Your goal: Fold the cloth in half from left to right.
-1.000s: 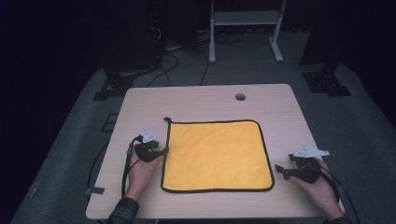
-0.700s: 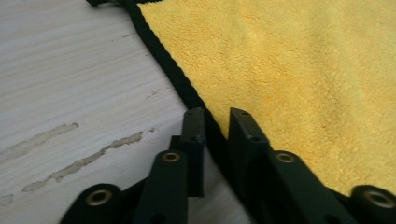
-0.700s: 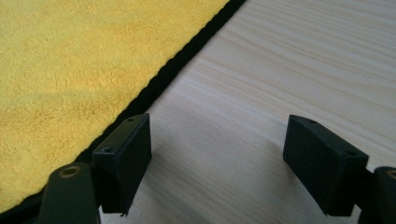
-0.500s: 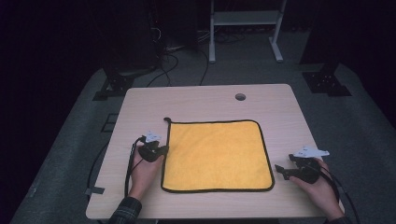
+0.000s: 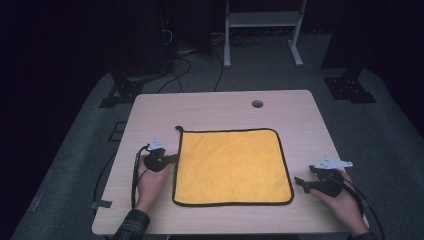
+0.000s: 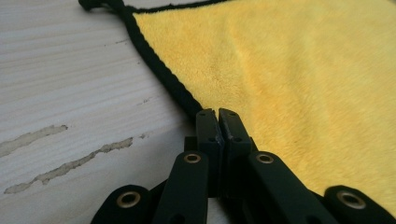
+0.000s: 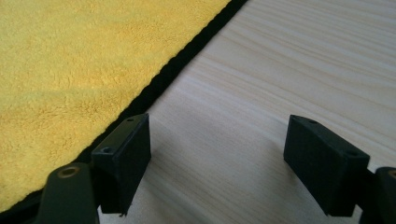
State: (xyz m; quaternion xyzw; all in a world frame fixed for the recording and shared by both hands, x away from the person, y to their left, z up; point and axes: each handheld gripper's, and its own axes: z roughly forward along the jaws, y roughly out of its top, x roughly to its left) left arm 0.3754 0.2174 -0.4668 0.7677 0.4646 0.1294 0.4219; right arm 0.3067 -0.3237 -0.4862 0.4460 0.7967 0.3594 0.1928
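A yellow cloth (image 5: 232,165) with a black hem lies flat on the middle of the wooden table (image 5: 220,107). A small black loop (image 5: 178,129) sticks out at its far left corner. My left gripper (image 5: 176,157) lies at the cloth's left edge, held low by a hand. In the left gripper view the left gripper (image 6: 218,114) has its jaws pressed together, tips right on the hem of the cloth (image 6: 303,70); I see no fold of cloth between them. My right gripper (image 5: 300,182) rests just right of the cloth's near right corner. In its own view the right gripper (image 7: 217,140) stands open over bare wood, one jaw beside the cloth (image 7: 60,56).
A round cable hole (image 5: 257,103) sits near the table's far edge. Bare wood runs all around the cloth. Beyond the table the dark floor holds cables, stand feet and a white frame (image 5: 260,20).
The left gripper has edged slightly toward the cloth's left edge and its jaws have come together. The right gripper has kept still.
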